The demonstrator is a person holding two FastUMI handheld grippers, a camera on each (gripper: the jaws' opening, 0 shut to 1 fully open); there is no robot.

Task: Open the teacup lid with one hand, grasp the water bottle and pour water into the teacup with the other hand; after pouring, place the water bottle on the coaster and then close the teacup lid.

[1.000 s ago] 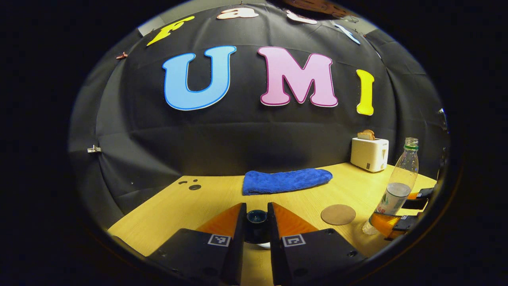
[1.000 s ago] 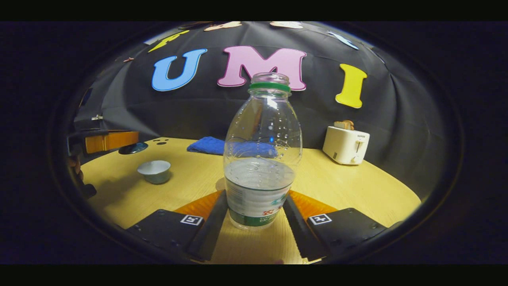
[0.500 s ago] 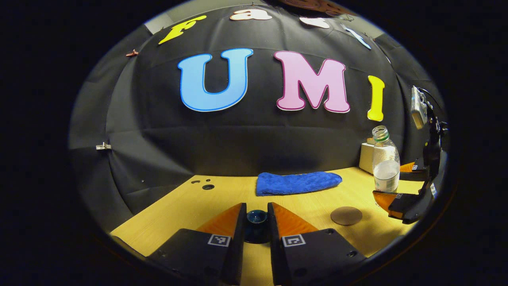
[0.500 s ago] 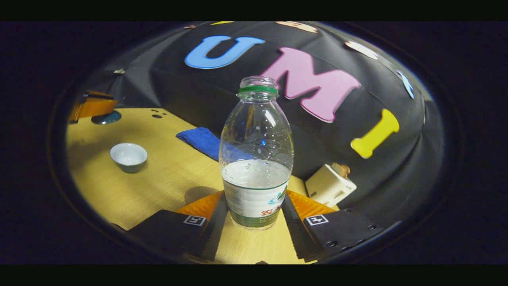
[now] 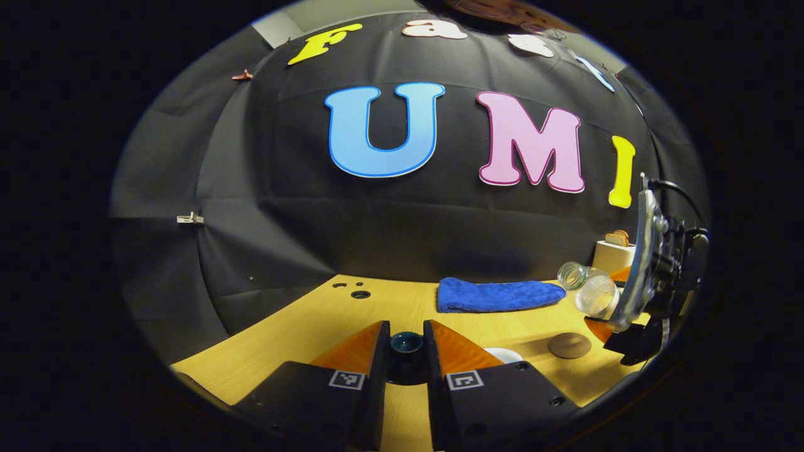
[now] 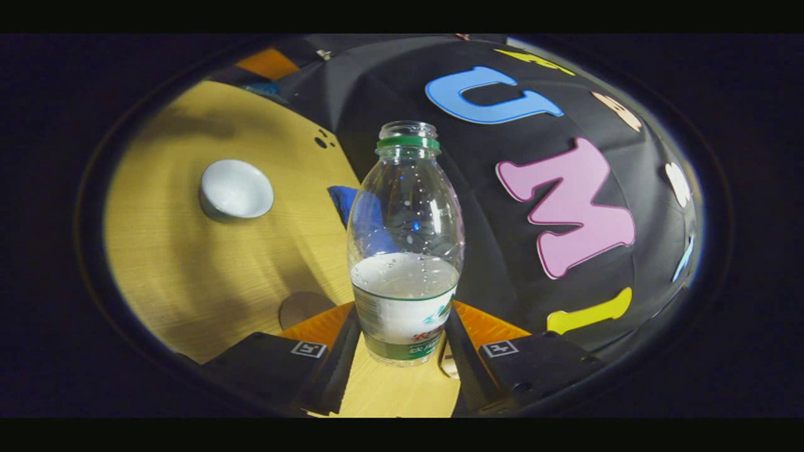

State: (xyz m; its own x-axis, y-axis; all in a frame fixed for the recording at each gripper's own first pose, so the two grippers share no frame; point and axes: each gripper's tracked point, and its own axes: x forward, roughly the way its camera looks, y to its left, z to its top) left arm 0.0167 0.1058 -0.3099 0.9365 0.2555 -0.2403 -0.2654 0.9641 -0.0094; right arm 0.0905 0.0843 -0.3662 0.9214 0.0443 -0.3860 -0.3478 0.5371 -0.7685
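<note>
We tip the water bottle (image 6: 405, 251), a light, slick, half-full plastic clamped low at its label by our right gripper (image 6: 402, 351), toward the open teacup (image 6: 237, 189) at ten o'clock, while our left gripper (image 5: 406, 361) pinches the fragile lid (image 5: 406, 343).

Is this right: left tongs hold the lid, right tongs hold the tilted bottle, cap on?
Not quite: the bottle has no cap; the right gripper view shows its open mouth. The rest holds: left tongs grip the lid, right tongs the tilted bottle.
</note>
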